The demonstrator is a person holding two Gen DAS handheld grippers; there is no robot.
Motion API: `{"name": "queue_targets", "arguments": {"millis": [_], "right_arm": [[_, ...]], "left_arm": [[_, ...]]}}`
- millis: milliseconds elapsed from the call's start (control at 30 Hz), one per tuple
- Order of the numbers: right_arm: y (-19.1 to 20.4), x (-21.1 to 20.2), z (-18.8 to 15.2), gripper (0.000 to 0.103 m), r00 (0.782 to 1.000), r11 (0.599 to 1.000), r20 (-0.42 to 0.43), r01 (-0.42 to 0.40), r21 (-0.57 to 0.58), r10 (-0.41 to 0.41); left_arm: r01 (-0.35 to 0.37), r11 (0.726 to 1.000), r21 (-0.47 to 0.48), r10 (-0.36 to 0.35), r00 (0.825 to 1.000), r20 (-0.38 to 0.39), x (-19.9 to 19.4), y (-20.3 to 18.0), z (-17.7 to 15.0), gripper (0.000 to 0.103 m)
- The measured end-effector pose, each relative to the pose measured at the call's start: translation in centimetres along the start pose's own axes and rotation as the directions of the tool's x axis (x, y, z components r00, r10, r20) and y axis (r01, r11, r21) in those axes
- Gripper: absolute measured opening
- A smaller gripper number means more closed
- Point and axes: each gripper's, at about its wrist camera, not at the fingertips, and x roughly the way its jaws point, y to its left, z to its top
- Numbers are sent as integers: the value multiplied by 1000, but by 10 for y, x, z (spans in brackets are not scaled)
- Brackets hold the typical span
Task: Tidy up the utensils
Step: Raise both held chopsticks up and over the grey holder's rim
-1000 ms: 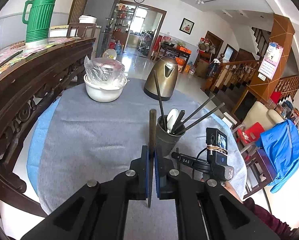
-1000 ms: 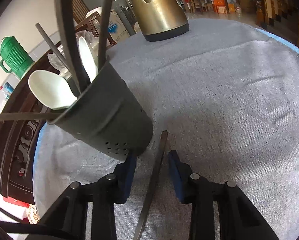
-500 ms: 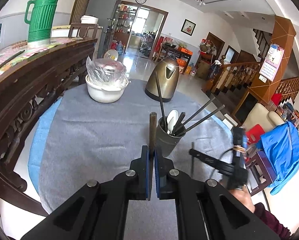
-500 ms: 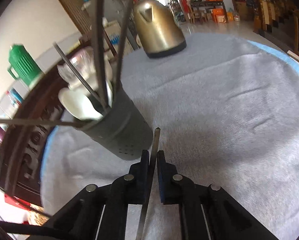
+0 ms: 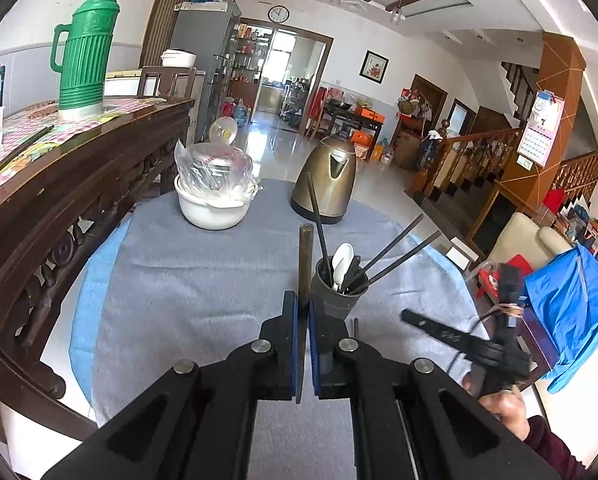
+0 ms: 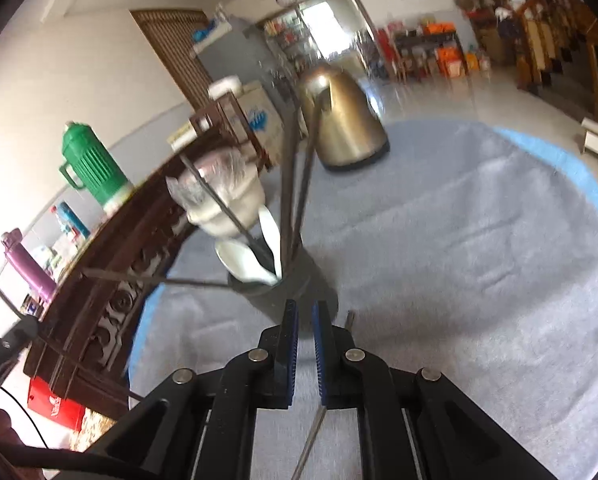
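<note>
A dark grey utensil cup [image 5: 339, 298] stands on the grey tablecloth with several dark chopsticks and a white spoon [image 5: 342, 261] in it. My left gripper [image 5: 303, 312] is shut on a dark chopstick [image 5: 306, 256] that points upright just left of the cup. In the right wrist view my right gripper [image 6: 305, 312] is raised just in front of the cup [image 6: 283, 288], jaws nearly shut. A chopstick [image 6: 349, 318] lies on the cloth beside its right finger, outside the pads. The right gripper also shows in the left wrist view [image 5: 459, 336].
A gold kettle [image 5: 326, 182] and a white bowl under plastic wrap [image 5: 213, 196] stand at the far side of the round table [image 5: 171, 280]. A carved wooden sideboard [image 5: 51, 184] with a green thermos [image 5: 83, 56] runs along the left.
My right gripper closed around the lying chopstick, then rose and pulled back; the chopstick now lies outside its pads. My left gripper holds its chopstick steady, drawn slightly back.
</note>
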Motion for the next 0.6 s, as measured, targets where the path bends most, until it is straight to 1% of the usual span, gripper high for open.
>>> {"name": "queue_targets", "arguments": {"millis": [100, 167, 267, 300, 367, 400, 467, 600], "right_arm": [[-10, 27, -7, 11, 994, 999, -99, 38, 18, -36], [-16, 48, -12, 11, 985, 998, -159, 68, 20, -64], [-21, 78, -17, 11, 968, 995, -235, 95, 38, -83], [-22, 83, -18, 11, 966, 994, -242, 103, 41, -90], [-24, 91, -19, 16, 961, 991, -253, 128, 49, -112], [-27, 95, -19, 18, 960, 990, -261, 123, 72, -101], [-29, 98, -19, 25, 961, 989, -263, 115, 97, -86], [-23, 105, -19, 25, 961, 990, -253, 132, 52, -115]], "left_arm": [[7, 1000, -11, -8, 1000, -19, 5, 1, -3, 5], [7, 1000, -9, -8, 1000, -25, 7, 1, -5, 5], [13, 1000, -10, -13, 999, -32, 10, 1, -4, 5], [12, 1000, -9, -12, 999, -31, 10, 2, -3, 5], [12, 1000, -11, -12, 999, -29, 11, 4, -2, 5], [13, 1000, -12, -14, 999, -30, 11, 5, -2, 5], [16, 1000, -17, -17, 999, -35, 13, 7, -2, 5], [22, 999, -25, -23, 999, -44, 18, 9, -4, 5]]}}
